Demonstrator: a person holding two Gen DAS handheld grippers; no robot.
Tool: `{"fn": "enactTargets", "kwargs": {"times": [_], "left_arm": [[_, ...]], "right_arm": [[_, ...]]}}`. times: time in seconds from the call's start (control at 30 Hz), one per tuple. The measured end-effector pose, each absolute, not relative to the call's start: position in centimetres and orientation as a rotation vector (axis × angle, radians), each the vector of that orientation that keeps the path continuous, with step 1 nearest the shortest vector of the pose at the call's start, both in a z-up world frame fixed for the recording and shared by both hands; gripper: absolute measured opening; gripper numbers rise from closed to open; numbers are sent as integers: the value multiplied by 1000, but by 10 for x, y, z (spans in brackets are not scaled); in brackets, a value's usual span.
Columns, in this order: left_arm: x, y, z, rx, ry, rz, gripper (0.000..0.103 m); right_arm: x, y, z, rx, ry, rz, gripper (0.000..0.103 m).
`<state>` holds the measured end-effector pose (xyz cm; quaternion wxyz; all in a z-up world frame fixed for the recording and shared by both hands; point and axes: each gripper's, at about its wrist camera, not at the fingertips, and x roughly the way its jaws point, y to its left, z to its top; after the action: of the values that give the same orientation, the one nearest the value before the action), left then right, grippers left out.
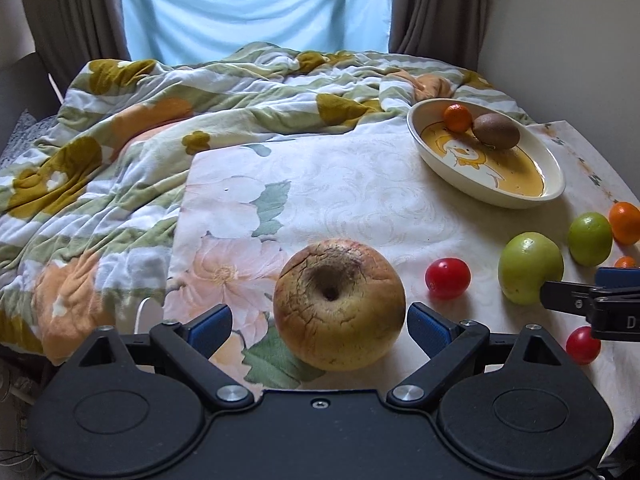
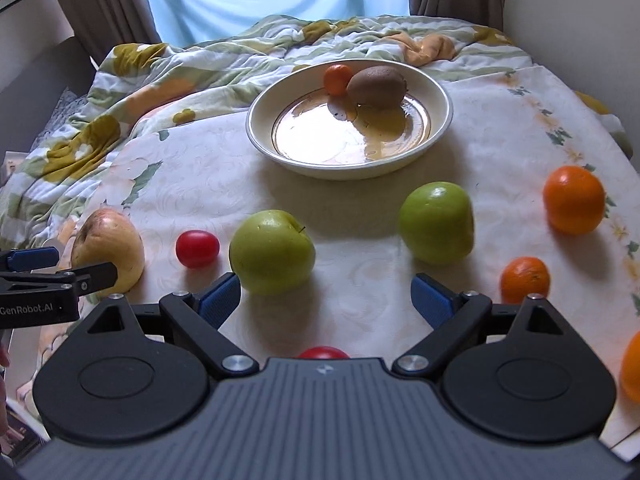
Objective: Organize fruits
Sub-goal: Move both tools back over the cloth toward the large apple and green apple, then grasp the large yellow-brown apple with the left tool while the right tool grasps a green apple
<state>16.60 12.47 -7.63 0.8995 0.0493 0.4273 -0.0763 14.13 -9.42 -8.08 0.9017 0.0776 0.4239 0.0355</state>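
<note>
Two hand-held grippers are spread wide, nothing grasped: the left hand-held gripper (image 1: 320, 322) straddles the wrinkled apple (image 1: 338, 304) without contact, the right hand-held gripper (image 2: 326, 298) sits just beside a green apple (image 2: 272, 256). If nudged off-centre, either fruit could be rolled across the cloth-covered tabletop (image 2: 360, 312), short of the bowl (image 2: 442, 120).

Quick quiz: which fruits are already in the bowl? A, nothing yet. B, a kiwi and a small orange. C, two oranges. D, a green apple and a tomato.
B: the bowl holds a brown kiwi beside a small orange; the green apples and tomatoes lie outside it on the cloth.
</note>
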Motion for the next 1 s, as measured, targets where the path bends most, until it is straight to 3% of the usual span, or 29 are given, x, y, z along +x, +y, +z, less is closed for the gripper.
{"fn": "enactTargets", "kwargs": {"times": [0.17,0.23,0.4,0.63,0.9,1.0], "left_arm": [[176,123,-83,100,911,-195,88],[178,123,-85,86,925,-217,79],[178,124,-85,71,927,-229,78],[178,126,-85,58,931,-230,78],[169,126,-85,44,931,-213,77],[166,127,-84,35,934,-202,77]], "right_arm": [[151,-86,-84,157,875,84,103],[153,-83,-84,155,873,88,103],[159,-78,-83,141,872,98,103],[166,-73,-88,140,883,118,93],[171,-68,-90,137,893,149,90],[174,-67,-92,129,897,171,83]]}}
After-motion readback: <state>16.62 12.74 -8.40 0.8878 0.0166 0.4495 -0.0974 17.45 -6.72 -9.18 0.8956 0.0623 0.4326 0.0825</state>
